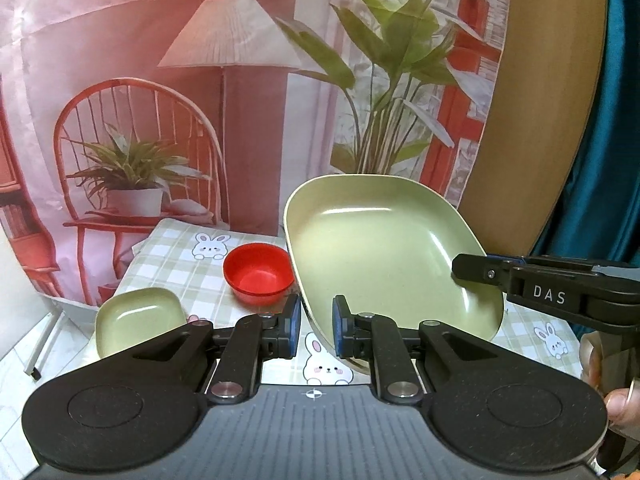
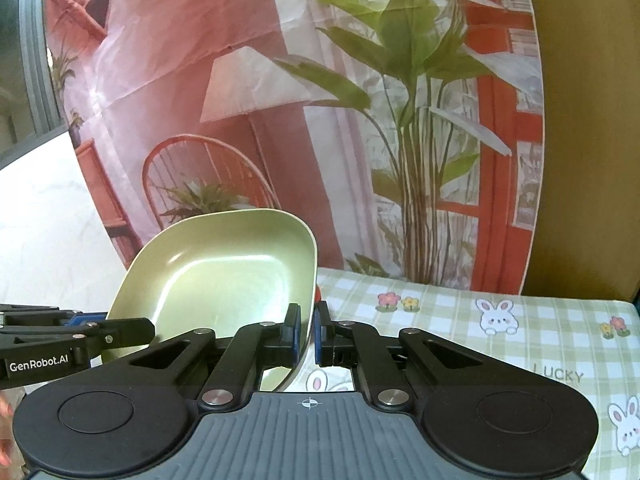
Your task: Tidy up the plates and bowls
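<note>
A large pale green plate [image 1: 380, 248] is held tilted above the table, its inside facing me. My left gripper [image 1: 316, 330] has its pads on either side of the plate's near rim with a gap showing. My right gripper [image 2: 307, 336] is shut on the plate's [image 2: 224, 280] other rim and comes in from the right in the left wrist view [image 1: 472, 270]. The left gripper shows at the left edge of the right wrist view [image 2: 120, 330]. A red bowl [image 1: 258, 274] and a small green dish [image 1: 138, 318] sit on the table to the left.
The table has a green checked cloth with rabbits [image 2: 496, 316]. A printed backdrop [image 1: 200, 100] hangs right behind it. A wooden panel [image 1: 552, 100] stands at the right. The table's left edge drops to a tiled floor [image 1: 24, 376].
</note>
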Demonstrator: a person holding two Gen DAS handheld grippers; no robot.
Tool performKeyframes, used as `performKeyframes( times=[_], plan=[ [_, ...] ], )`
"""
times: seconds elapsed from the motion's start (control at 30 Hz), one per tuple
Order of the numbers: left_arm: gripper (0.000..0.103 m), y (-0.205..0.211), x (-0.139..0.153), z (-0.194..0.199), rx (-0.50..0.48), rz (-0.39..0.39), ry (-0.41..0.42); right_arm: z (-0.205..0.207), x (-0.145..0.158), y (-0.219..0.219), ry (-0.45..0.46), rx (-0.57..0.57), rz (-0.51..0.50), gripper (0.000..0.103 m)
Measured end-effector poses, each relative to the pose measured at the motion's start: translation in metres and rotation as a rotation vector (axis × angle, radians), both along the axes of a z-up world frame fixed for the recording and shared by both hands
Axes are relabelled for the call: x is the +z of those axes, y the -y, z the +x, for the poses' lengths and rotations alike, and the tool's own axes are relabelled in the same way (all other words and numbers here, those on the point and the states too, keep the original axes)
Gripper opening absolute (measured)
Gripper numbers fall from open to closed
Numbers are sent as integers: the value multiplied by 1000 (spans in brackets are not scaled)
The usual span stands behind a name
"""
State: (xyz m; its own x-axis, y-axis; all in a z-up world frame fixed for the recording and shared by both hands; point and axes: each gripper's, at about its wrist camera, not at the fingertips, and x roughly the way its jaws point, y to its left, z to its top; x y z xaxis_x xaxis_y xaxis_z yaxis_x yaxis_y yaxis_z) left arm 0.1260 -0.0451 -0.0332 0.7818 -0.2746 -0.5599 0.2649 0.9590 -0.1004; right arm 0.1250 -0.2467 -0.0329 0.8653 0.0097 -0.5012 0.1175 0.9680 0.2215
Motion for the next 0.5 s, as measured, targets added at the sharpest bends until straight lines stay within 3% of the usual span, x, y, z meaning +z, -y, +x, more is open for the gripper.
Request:
performKeyframes(
  times=[0.5],
  plan=[
    [18,0,-21,-25,2,26,-39,-22,-16,-12,-42,9,6,7]
  ],
)
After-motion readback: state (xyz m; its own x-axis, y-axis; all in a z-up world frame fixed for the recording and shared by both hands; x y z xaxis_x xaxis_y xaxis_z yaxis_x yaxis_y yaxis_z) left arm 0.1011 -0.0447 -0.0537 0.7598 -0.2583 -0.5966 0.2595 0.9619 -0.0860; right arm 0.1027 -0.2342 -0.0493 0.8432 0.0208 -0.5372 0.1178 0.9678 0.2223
